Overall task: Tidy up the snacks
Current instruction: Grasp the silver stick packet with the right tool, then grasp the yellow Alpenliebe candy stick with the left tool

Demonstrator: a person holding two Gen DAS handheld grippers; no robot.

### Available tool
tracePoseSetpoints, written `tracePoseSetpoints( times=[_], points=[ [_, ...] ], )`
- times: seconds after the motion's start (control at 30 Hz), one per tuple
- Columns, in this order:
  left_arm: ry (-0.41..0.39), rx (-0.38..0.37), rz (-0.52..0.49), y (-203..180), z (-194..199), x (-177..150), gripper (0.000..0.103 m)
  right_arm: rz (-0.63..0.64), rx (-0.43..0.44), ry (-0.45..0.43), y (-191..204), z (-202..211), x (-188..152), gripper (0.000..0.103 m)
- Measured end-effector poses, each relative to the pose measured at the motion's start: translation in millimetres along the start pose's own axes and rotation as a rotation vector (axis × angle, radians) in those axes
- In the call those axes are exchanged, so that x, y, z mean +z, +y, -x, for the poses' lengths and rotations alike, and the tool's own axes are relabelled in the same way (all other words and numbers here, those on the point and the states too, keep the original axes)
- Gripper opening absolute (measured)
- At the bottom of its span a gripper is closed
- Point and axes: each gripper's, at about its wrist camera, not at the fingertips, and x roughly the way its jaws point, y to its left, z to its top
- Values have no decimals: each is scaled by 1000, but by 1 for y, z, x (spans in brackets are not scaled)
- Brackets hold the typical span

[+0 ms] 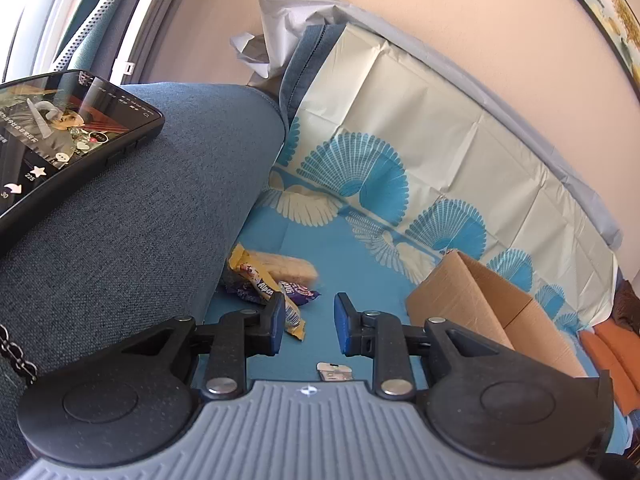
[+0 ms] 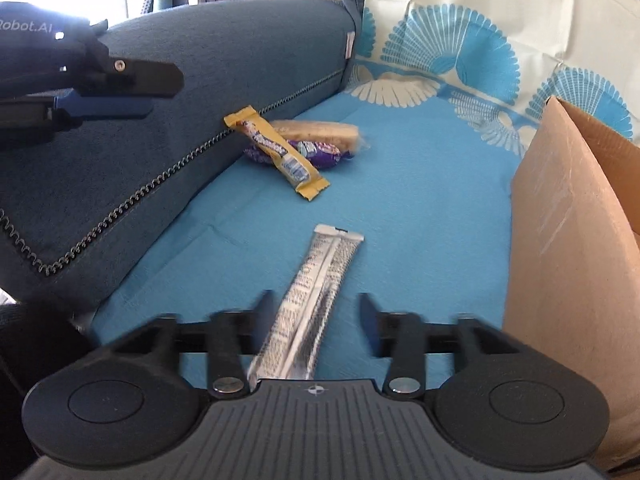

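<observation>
With the right gripper point(image 2: 316, 320) half open astride the flat silver foil snack stick point(image 2: 310, 304) and its pads clear, centre, then close squarely before lifting toward the brown cardboard box point(image 2: 568, 240) at its right.

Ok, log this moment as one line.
left gripper: open, empty | right gripper: open around silver packet | snack pile beside armrest

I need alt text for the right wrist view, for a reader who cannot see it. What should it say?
The right gripper is open around a silver snack stick lying on a blue cloth. Further back lie a yellow bar, a purple packet and a beige snack beside a blue cushion; a cardboard box stands right.
</observation>
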Motion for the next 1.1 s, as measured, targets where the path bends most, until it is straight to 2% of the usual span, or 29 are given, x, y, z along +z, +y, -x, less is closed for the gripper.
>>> tracePoseSetpoints(
  times=[0.03, 0.1, 0.13, 0.17, 0.2, 0.23, 0.33, 0.53, 0.63, 0.7, 0.83, 1.0, 1.03, 1.1],
  points=[
    [7, 6, -4, -1, -2, 0, 29, -7, -4, -2, 1, -4, -1, 66],
    [25, 19, -18, -3, -6, -1, 29, -20, -8, 27, 2, -15, -2, 63],
    [32, 27, -27, -5, -7, -1, 29, -24, -8, 40, 1, -19, -4, 56],
    [37, 33, -37, -6, -7, -2, 29, -30, -6, 32, 0, -19, -7, 54],
    [38, 36, -43, -7, -7, -2, 29, -28, -5, 22, 0, -17, -9, 34],
    [38, 39, -46, -7, -7, -2, 30, -17, -4, 22, 1, -15, -10, 29],
    [45, 42, -43, -6, -7, -2, 34, 12, 5, 41, -1, 0, -14, 22],
    [60, 31, -24, -5, -8, -2, 35, 85, 29, 39, -3, 49, -25, 22],
    [78, 44, -27, -6, -12, -2, 35, 90, 43, 35, -3, 60, -36, 22],
    [100, 60, -38, -9, -18, -2, 35, 66, 40, 19, -7, 59, -42, 22],
    [83, 89, -89, -20, -23, -2, 34, -43, 28, 36, -17, 47, -48, 22],
    [123, 127, -134, -33, -64, 1, 35, -18, 23, 29, -18, 37, -48, 22],
    [131, 143, -116, -34, -75, 2, 37, -29, 28, 38, -20, 34, -48, 22],
    [147, 195, -57, -32, -99, 5, 54, -46, 45, 63, -24, 28, -48, 23]
  ],
)
